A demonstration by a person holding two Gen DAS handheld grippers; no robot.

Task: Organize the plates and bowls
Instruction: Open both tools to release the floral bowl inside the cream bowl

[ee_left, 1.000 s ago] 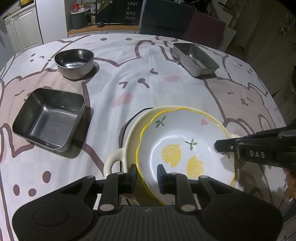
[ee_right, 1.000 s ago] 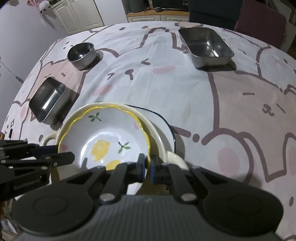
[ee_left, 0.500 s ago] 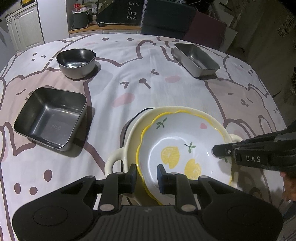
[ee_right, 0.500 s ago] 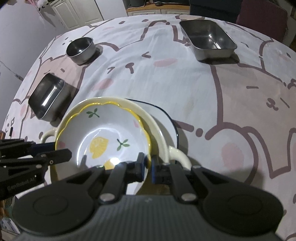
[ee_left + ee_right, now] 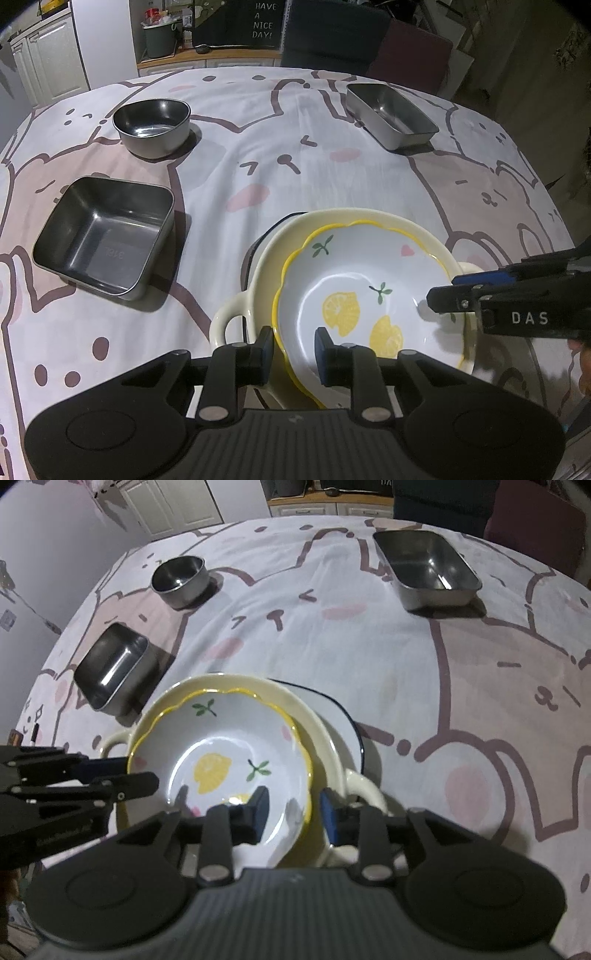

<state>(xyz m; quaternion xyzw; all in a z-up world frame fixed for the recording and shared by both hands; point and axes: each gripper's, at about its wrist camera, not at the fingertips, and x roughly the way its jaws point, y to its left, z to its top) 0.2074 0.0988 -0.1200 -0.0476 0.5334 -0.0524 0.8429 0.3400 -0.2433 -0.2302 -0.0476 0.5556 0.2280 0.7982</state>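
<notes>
A white bowl with lemon prints and a wavy yellow rim (image 5: 354, 280) (image 5: 221, 753) rests inside a cream two-handled dish (image 5: 258, 273) (image 5: 325, 738), which sits on a white plate with a dark blue rim (image 5: 347, 720). My left gripper (image 5: 293, 350) is open, its jaws astride the lemon bowl's near rim. My right gripper (image 5: 293, 808) is open, its jaws astride the bowl's opposite rim; it also shows in the left wrist view (image 5: 443, 295).
A round steel bowl (image 5: 151, 125) (image 5: 179, 578) stands far left. A square steel container (image 5: 103, 236) (image 5: 110, 668) stands left of the stack. A rectangular steel tray (image 5: 391, 114) (image 5: 424, 568) stands far right. The cartoon-print tablecloth (image 5: 295, 166) covers the table.
My right gripper has opened and let go of the lemon bowl's rim. The left gripper's jaws have spread a little. The bowl has settled lower into the cream dish.
</notes>
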